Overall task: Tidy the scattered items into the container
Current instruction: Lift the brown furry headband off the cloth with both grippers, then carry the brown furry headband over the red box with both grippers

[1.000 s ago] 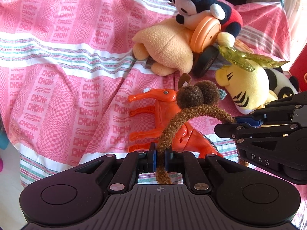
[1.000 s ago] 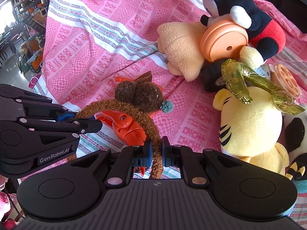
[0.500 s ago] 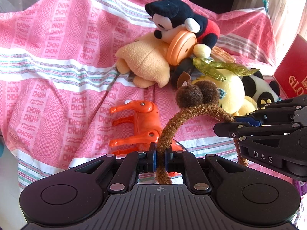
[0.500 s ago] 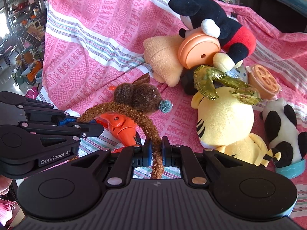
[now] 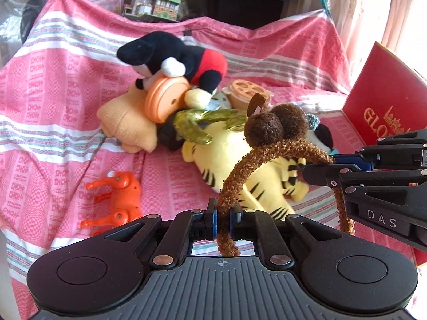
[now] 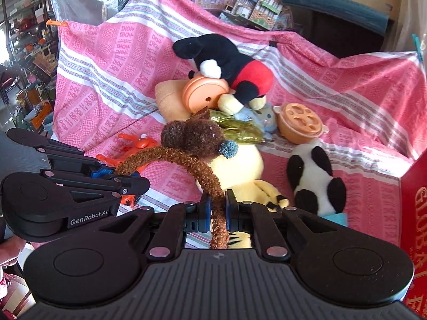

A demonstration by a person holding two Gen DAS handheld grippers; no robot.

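A brown fuzzy headband (image 5: 269, 154) with two pom-pom ears is held in the air by both grippers. My left gripper (image 5: 223, 220) is shut on one end of the band. My right gripper (image 6: 217, 210) is shut on the other end (image 6: 210, 186); it also shows in the left wrist view (image 5: 331, 165). Below lie a yellow tiger plush (image 5: 250, 165), a panda plush (image 6: 312, 178), a Mickey Mouse plush (image 5: 184, 58), a beige plush (image 5: 125, 117), an orange toy horse (image 5: 117, 200) and an orange lidded toy pot (image 6: 300, 122).
A pink patterned cloth (image 5: 53, 93) covers the surface. A red box (image 5: 384, 101) stands at the right edge; it also shows in the right wrist view (image 6: 416, 226). A model house (image 6: 256, 8) and a dark cabinet stand behind the cloth. An orange round lid (image 5: 165, 98) leans on the plush pile.
Both grippers have lifted the headband and carried it to the right, from above the orange horse to above the yellow tiger. The red box has come further into view.
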